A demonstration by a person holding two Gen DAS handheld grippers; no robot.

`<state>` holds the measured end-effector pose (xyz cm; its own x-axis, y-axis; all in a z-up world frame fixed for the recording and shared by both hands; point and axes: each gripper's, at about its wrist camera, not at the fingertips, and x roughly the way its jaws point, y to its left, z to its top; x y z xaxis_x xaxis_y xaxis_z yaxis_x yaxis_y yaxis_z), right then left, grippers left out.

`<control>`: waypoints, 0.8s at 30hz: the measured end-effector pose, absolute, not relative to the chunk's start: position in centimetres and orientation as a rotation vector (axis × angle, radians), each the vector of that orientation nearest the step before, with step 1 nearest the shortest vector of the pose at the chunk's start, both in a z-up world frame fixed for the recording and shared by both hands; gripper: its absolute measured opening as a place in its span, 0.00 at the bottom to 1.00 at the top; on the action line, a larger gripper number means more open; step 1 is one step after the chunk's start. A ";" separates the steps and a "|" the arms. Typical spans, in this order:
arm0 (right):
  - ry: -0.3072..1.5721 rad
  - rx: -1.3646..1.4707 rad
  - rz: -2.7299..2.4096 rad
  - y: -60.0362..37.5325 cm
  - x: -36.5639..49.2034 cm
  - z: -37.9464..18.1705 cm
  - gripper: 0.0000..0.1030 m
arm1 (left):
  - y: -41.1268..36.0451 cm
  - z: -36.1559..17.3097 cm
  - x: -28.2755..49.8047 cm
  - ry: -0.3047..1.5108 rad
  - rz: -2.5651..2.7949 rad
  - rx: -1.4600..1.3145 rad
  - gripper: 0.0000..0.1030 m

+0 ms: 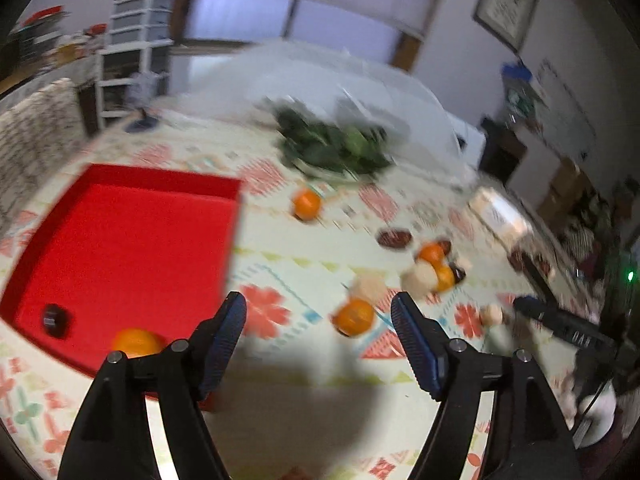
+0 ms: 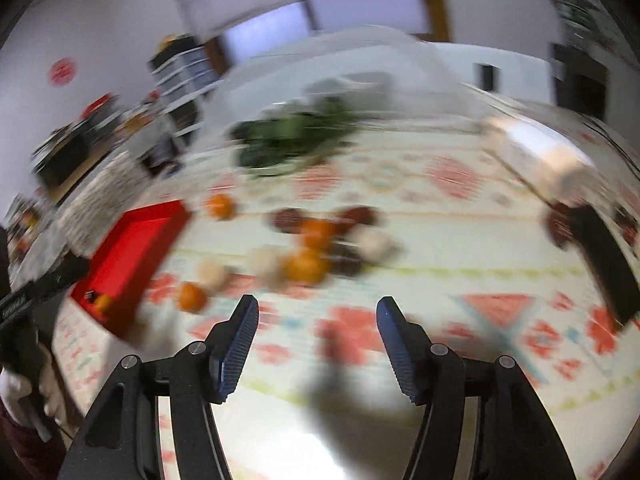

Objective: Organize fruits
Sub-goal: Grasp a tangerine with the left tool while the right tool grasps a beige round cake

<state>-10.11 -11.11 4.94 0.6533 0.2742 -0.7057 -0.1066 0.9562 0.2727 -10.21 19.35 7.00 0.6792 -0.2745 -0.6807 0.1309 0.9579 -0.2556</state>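
A red tray [image 1: 120, 248] lies on the patterned tablecloth, with an orange [image 1: 136, 342] and a small dark fruit [image 1: 54, 318] at its near edge. My left gripper [image 1: 320, 308] hovers open and empty to the right of the tray. An orange [image 1: 354, 316] sits just beyond its fingers, and another orange [image 1: 307, 204] lies farther back. A cluster of oranges, pale fruits and dark fruits [image 1: 434, 268] lies to the right. My right gripper [image 2: 318, 312] is open and empty in front of that cluster [image 2: 316, 248]. The red tray [image 2: 132, 256] shows at left there.
A plate of green leaves [image 1: 336, 148] stands behind the fruit under a clear plastic cover. A white box [image 1: 500, 210] and a dark strip sit at the table's right edge. The other gripper's black body [image 1: 568, 328] shows at right. Both views are motion-blurred.
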 end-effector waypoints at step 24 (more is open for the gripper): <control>0.923 0.128 0.252 -10.7 -8.1 0.3 0.64 | 13.1 0.9 -5.7 0.914 -0.228 0.033 0.32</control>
